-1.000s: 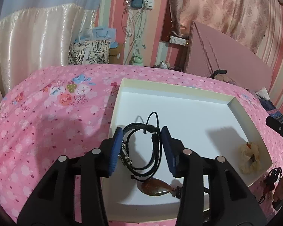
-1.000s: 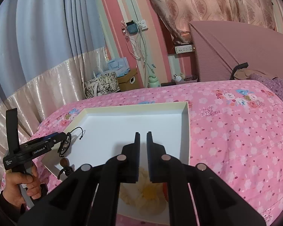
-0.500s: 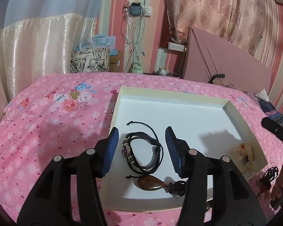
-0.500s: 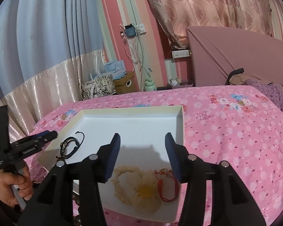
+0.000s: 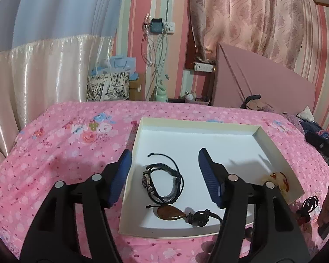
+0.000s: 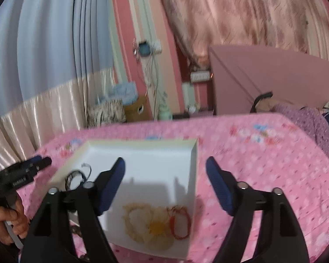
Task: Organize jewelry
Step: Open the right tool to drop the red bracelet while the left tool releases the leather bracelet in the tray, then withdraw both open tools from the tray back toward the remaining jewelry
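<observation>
white tray [image 5: 272, 146] on the pink floral bedspread [image 5: 61, 153], seen from both grippers. the black cord bracelet [image 5: 163, 180] lies flat on the tray floor, below and between the blue pads of the left gripper [image 5: 164, 173], touching neither pad; just nearer the camera lies a brown teardrop pendant [image 5: 170, 213] with its knotted black cord [image 5: 200, 215]. the left gripper stands wide apart and holds nothing. in the left wrist view a dark corded piece [image 5: 309, 203] lies on the bedspread just outside the tray's right corner; the right wrist view does not show it. the right wrist view, blurred, shows what the left view only glimpses: a cream flower piece [image 6: 151, 225] and a red cord loop [image 6: 181, 223] side by side in the tray's near corner, apparently touching. both lie below the gap of the right gripper [image 6: 166, 182], whose fingers are spread wide and empty. the left gripper's tip [image 6: 30, 166] and the hand [image 6: 7, 219] holding it appear at that view's left edge.
</observation>
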`<state>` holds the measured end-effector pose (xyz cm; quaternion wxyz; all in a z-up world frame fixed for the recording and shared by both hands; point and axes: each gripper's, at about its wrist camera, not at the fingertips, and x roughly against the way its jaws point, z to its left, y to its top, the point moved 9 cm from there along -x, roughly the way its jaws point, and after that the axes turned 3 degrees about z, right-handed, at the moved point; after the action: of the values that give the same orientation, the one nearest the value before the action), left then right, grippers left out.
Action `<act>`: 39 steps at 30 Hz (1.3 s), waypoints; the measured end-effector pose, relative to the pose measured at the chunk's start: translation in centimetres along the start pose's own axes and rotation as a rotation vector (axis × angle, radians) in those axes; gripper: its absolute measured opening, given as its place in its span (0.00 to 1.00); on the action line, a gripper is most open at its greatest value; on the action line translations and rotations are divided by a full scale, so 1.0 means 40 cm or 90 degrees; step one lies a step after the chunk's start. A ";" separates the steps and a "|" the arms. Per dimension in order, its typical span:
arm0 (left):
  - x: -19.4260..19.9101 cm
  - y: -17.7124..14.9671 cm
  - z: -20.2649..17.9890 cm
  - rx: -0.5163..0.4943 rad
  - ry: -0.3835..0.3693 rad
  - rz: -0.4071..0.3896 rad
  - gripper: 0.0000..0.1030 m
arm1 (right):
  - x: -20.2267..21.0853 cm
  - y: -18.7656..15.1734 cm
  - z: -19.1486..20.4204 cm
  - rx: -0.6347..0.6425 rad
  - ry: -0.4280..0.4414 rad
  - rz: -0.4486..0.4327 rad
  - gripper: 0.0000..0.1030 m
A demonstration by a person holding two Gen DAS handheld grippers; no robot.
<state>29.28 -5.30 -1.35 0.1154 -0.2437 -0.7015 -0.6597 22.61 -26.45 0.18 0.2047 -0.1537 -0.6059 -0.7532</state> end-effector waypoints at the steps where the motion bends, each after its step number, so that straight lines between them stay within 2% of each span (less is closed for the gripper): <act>1: 0.005 0.003 0.002 -0.001 0.002 -0.004 0.64 | 0.009 0.005 -0.009 -0.007 0.001 -0.001 0.76; 4: 0.013 0.008 0.013 0.006 0.008 -0.011 0.65 | 0.038 0.005 -0.032 -0.023 0.000 0.003 0.76; 6: 0.014 0.007 0.029 0.012 0.017 -0.016 0.66 | 0.066 -0.011 -0.032 -0.005 0.001 0.009 0.76; 8: 0.003 0.004 0.047 0.014 0.031 -0.010 0.67 | 0.098 -0.037 -0.034 0.015 -0.010 0.010 0.76; 12: -0.005 0.006 0.110 0.059 0.040 -0.005 0.67 | 0.159 -0.123 -0.007 0.035 0.016 0.023 0.74; 14: -0.002 0.010 0.132 0.087 0.035 -0.004 0.67 | 0.179 -0.162 0.009 0.036 0.022 0.029 0.61; 15: 0.007 0.014 0.144 0.101 0.029 -0.009 0.67 | 0.186 -0.182 0.017 0.039 0.025 0.034 0.49; 16: 0.013 0.017 0.149 0.106 0.028 -0.015 0.67 | 0.189 -0.198 0.025 0.044 0.025 0.039 0.44; 20: 0.059 0.036 0.146 0.098 0.023 -0.031 0.67 | 0.189 -0.249 0.029 0.030 0.022 0.042 0.43; 21: 0.075 0.046 0.142 0.096 0.022 -0.042 0.68 | 0.181 -0.260 0.030 0.035 0.010 0.052 0.39; 22: 0.103 0.060 0.138 0.088 0.025 -0.065 0.73 | 0.189 -0.257 0.038 0.049 0.006 0.041 0.38; 24: 0.135 0.061 0.138 0.074 0.045 -0.067 0.74 | 0.195 -0.256 0.051 0.070 0.001 0.032 0.38; 26: 0.188 0.043 0.142 0.074 0.038 -0.069 0.74 | 0.187 -0.265 0.064 0.088 0.007 0.046 0.35; 29: 0.241 -0.017 0.149 0.038 0.064 -0.061 0.76 | 0.190 -0.266 0.073 0.094 0.019 0.044 0.35; 33: 0.246 -0.137 0.171 0.011 0.084 -0.029 0.77 | 0.181 -0.270 0.081 0.102 0.019 0.056 0.35; 35: 0.217 -0.211 0.190 0.034 0.069 -0.017 0.78 | 0.179 -0.272 0.086 0.105 0.033 0.060 0.34; 36: 0.195 -0.233 0.204 0.051 0.070 0.018 0.75 | 0.176 -0.275 0.084 0.099 0.038 0.065 0.30; 37: 0.200 -0.232 0.226 0.086 0.056 0.010 0.76 | 0.171 -0.280 0.079 0.093 0.040 0.076 0.28; 39: 0.217 -0.217 0.255 0.120 0.068 -0.019 0.76 | 0.164 -0.280 0.078 0.081 0.050 0.087 0.26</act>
<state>19.21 6.27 -5.75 0.1651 -0.1855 -0.7571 -0.6043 11.33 -22.17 -5.52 0.2883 -0.1518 -0.6323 -0.7029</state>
